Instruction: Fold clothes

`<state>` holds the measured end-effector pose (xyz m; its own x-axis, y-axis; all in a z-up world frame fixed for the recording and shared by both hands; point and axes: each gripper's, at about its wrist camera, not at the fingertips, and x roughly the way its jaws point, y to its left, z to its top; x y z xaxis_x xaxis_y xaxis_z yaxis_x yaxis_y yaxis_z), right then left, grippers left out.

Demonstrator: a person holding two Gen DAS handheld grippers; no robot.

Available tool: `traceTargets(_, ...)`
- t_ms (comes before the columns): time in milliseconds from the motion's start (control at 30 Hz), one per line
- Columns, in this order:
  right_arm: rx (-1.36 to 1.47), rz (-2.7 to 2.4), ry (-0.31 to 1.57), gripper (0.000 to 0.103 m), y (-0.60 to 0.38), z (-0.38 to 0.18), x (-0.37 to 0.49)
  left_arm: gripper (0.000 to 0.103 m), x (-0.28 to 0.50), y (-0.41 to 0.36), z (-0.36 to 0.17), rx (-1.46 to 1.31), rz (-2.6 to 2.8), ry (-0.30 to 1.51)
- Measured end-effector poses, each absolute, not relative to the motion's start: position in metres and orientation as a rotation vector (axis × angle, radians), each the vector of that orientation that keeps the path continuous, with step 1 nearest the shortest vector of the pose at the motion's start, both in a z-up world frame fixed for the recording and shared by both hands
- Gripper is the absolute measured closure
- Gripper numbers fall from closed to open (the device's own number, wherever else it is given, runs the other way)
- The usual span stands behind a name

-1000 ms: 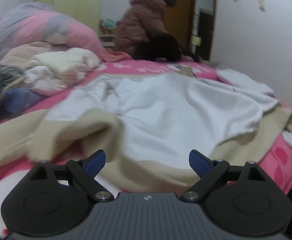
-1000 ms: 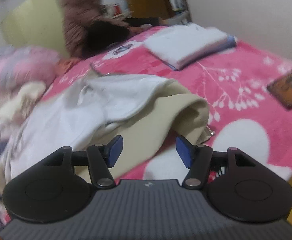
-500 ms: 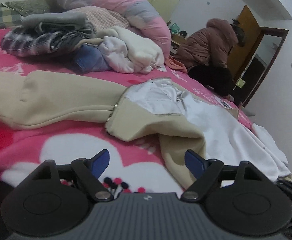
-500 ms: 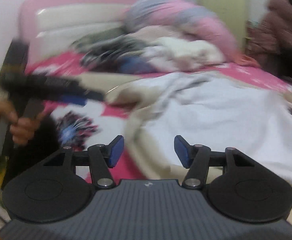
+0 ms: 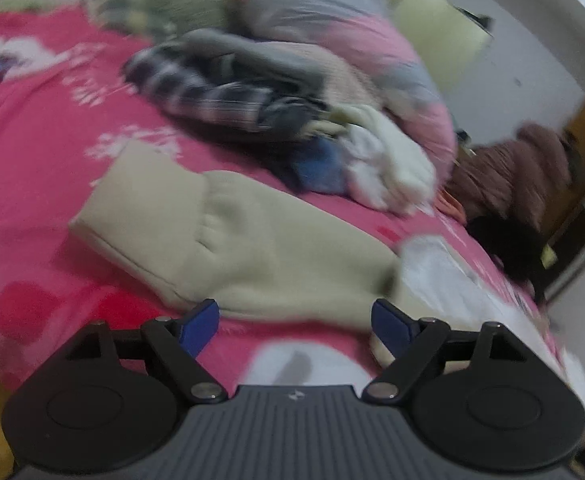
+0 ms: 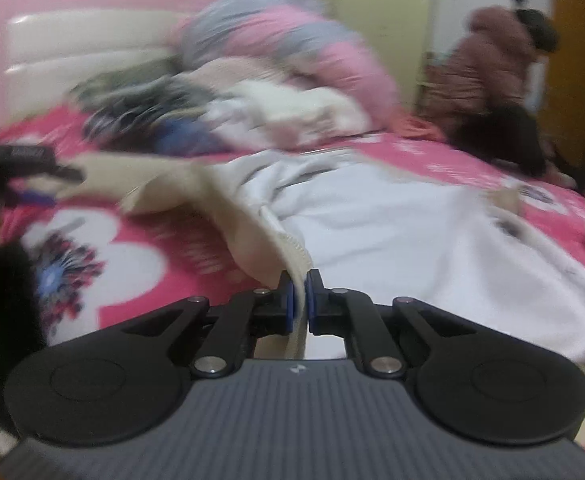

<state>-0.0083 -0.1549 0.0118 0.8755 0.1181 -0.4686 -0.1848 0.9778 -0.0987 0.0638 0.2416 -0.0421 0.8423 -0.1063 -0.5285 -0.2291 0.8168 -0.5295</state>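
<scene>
A cream jacket with white lining (image 6: 372,232) lies spread on the pink flowered bed. My right gripper (image 6: 299,300) is shut on the jacket's cream front edge, which runs up between the blue pads. In the left wrist view the jacket's sleeve (image 5: 228,240) stretches out to the left, its cuff (image 5: 132,196) flat on the bed. My left gripper (image 5: 294,326) hovers just before the sleeve, jaws wide and closing a little, nothing between them. That left gripper (image 6: 32,178) also shows at the left edge of the right wrist view, held by a hand.
A heap of unfolded clothes (image 5: 252,108) and a pink and grey quilt (image 6: 292,36) lie by the headboard (image 6: 72,40). A person in a brown padded coat (image 6: 492,76) bends at the far side of the bed, near a wooden door (image 6: 572,60).
My right gripper has closed on the jacket's front edge. Both views swung left toward the headboard. The left gripper has moved along the sleeve toward its cuff.
</scene>
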Motion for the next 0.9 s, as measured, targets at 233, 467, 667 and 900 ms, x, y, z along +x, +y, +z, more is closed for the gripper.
traceTargets(233,-0.229,0.023,0.563,0.099,-0.185,-0.018,-0.009,0.057,0.102,0.236,-0.044,-0.523,0.211,0.566)
traceTargets(467,-0.209,0.094,0.484,0.098,-0.181,0.002,-0.013,0.054,0.125,0.241,-0.039,-0.485,0.24,0.565)
traceTargets(667,-0.15,0.157,0.579,0.094,-0.175,-0.031,-0.018,0.024,0.092,0.216,-0.034,-0.452,0.14,0.579)
traceTargets(900,0.186,0.2,0.524,0.055,-0.218,-0.015,-0.039,0.015,0.057,0.176,-0.031,-0.499,-0.143,0.63)
